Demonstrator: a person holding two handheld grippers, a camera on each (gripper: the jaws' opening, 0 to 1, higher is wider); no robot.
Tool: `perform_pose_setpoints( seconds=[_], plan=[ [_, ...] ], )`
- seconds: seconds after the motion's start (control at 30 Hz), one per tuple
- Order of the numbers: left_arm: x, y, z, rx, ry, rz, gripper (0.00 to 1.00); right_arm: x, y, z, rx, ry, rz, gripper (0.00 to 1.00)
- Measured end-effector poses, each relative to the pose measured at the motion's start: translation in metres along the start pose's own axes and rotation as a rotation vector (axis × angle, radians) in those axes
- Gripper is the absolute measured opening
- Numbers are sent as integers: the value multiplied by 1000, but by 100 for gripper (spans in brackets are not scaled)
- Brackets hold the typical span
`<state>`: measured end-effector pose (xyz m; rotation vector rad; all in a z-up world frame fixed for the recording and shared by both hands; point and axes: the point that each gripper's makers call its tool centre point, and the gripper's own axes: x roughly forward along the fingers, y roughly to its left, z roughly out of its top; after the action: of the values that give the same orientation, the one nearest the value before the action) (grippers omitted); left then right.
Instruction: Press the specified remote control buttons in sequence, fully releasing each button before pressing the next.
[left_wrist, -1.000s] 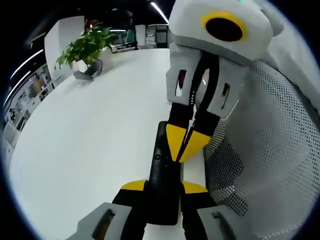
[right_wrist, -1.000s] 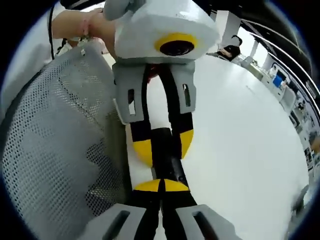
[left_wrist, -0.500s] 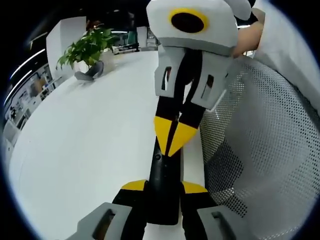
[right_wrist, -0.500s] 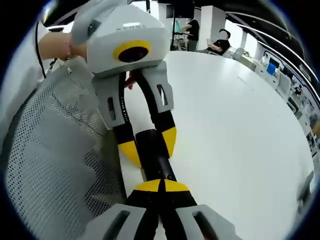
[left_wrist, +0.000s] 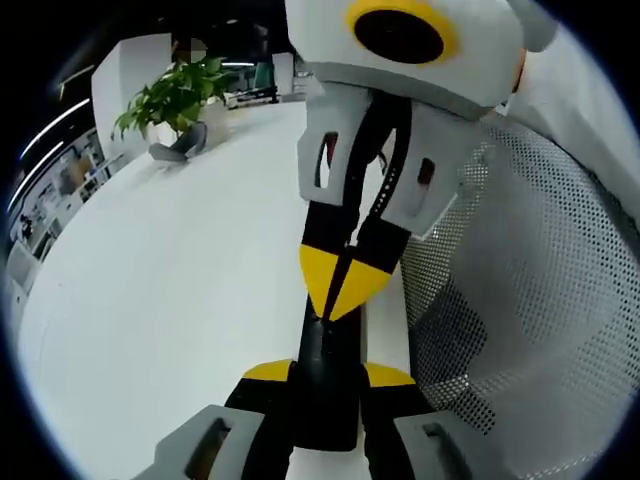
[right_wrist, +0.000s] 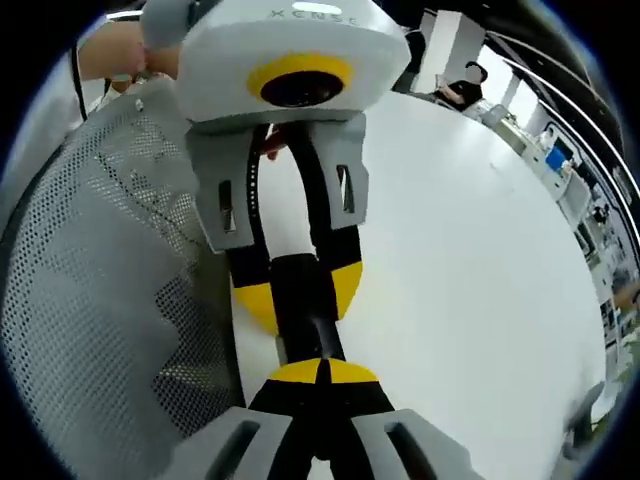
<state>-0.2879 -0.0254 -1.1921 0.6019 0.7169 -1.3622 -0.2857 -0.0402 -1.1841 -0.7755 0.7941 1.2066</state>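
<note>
A black remote control (left_wrist: 326, 400) lies lengthwise between my left gripper's (left_wrist: 328, 374) yellow-tipped jaws, which are shut on its sides. My right gripper (left_wrist: 338, 288) comes down from above, shut, its joined yellow tips resting on the remote's face and hiding its far end. In the right gripper view the same shut tips of the right gripper (right_wrist: 322, 372) sit over the near part of the remote (right_wrist: 303, 305). Beyond them the left gripper (right_wrist: 300, 292) clamps the remote from both sides. The buttons are too dark to make out.
A white table (left_wrist: 180, 280) spreads under both grippers, with a potted plant (left_wrist: 175, 95) at its far end. A grey mesh chair back (left_wrist: 520, 300) stands close beside the remote, the mesh (right_wrist: 100, 300) also at the left. A person's hand (right_wrist: 110, 55) holds the left gripper.
The right gripper's shut tips have slid left across the remote, from its right edge onto its middle, and its body has come closer. The left gripper keeps its hold on the remote.
</note>
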Motion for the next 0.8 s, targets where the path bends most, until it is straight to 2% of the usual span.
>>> perform_pose_setpoints(
  seconds=[0.03,0.1,0.17,0.2,0.27,0.33,0.4,0.5,0.73,0.8],
  plan=[
    [0,0,0,2,0,0,24,0,0,0,1,-4,2,0],
    [0,0,0,4,1,-2,24,-1,0,1,87,-31,44,0],
    [0,0,0,3,-3,-3,24,-2,-3,1,170,-19,76,0],
    [0,0,0,2,-4,-3,24,-2,-10,2,164,-17,53,0],
    [0,0,0,-2,-7,0,24,-2,-15,6,152,-23,50,0],
    [0,0,0,-5,-9,3,24,1,-6,3,188,3,117,0],
    [0,0,0,-8,-11,5,24,2,-7,2,175,4,112,0],
    [0,0,0,-13,-16,8,24,3,-7,1,201,16,111,0],
    [0,1,0,-11,-20,10,24,6,-11,1,363,76,108,0],
    [0,1,0,-10,-20,9,24,7,-13,1,379,86,109,0]
  ],
)
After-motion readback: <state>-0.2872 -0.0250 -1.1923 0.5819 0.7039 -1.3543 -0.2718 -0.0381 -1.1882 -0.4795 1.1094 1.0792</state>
